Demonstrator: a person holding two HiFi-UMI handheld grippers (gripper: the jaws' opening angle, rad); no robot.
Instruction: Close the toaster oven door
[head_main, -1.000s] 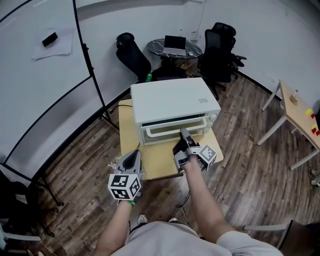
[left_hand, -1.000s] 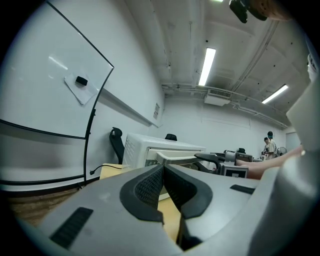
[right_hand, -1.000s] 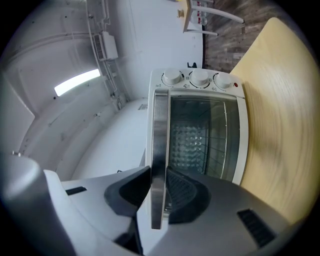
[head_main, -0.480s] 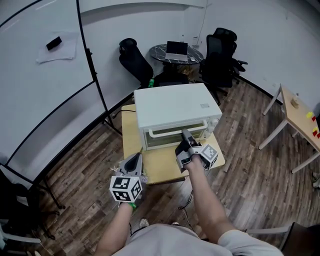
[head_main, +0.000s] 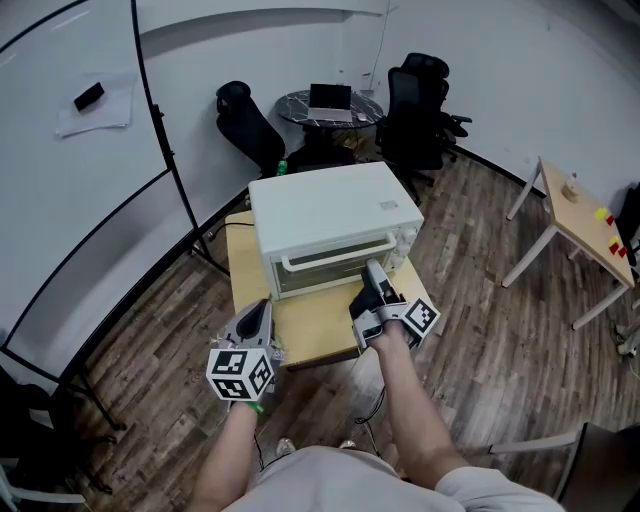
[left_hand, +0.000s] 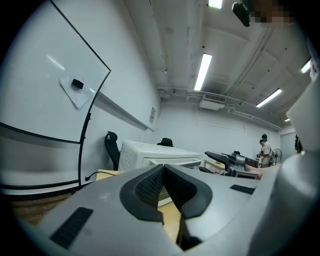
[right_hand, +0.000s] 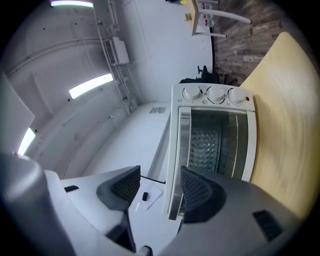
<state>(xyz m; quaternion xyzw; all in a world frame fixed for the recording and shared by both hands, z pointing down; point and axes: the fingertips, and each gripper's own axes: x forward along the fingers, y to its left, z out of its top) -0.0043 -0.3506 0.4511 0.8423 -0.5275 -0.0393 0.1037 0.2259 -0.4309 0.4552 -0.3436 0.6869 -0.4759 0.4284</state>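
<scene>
right gripper (head_main: 371, 270) has just opened, toaster oven door handle (head_main: 332, 255) between its jaws; left gripper (head_main: 262, 308) closed.

Toaster oven (head_main: 325, 225) sat on the bench (head_main: 315, 335), toward its rear edge. Behind it, a smaller bench (head_main: 300, 104) carried a laptop (head_main: 329, 98), with one chair (head_main: 240, 120) left of it and another chair (head_main: 415, 105) right. A third bench (head_main: 585, 225) stood well apart, far right.

The toaster oven (head_main: 325, 210) is white, the counter (head_main: 320, 335) pale yellow wood, the floor (head_main: 480, 330) brown-planked, and the office chairs (head_main: 415, 115) black.
</scene>
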